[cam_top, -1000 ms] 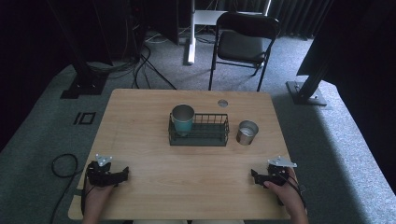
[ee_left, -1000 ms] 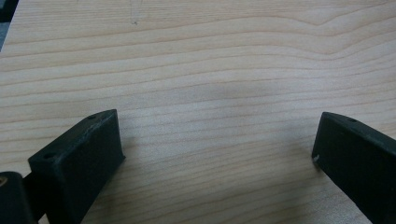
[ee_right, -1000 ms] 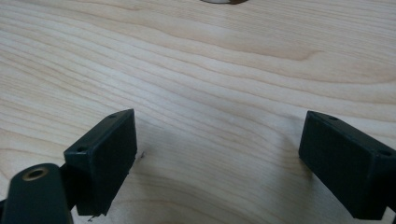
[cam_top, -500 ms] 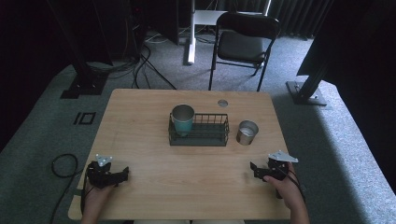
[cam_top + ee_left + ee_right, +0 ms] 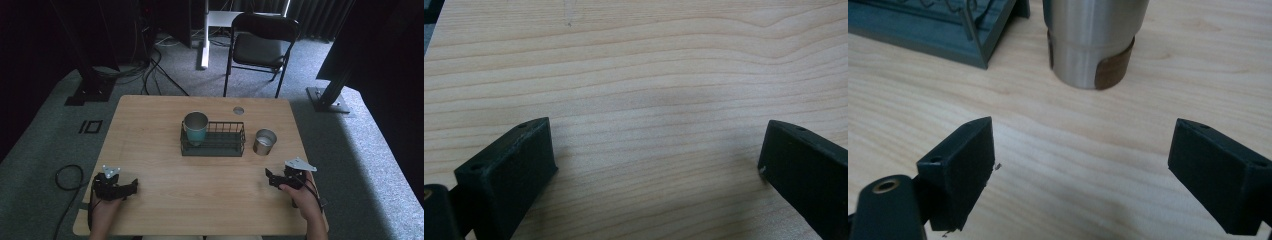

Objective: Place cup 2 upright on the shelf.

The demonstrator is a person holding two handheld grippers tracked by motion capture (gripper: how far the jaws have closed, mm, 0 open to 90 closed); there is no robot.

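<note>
High view: the steel cup (image 5: 264,141) stands upright on the table (image 5: 150,125), mouth up, long axis vertical, just beside the right end of the wire rack (image 5: 213,140), in whose left end a teal cup (image 5: 195,127) stands. It is ahead of the right gripper (image 5: 270,176) and a little to its left, with bare wood between. Since a second ago this gripper has lifted slightly and turned toward the cup; the left gripper (image 5: 131,186) has stayed put near the table's front left corner.

Left gripper view: the jaws stand wide apart, holding nothing, with bare wood between and beyond them.

Right gripper view: the jaws gape wide and empty. The steel cup (image 5: 1091,40) rises ahead of the gap, slightly toward the left jaw, with the rack (image 5: 943,30) corner further left. Open table lies right of the cup.
</note>
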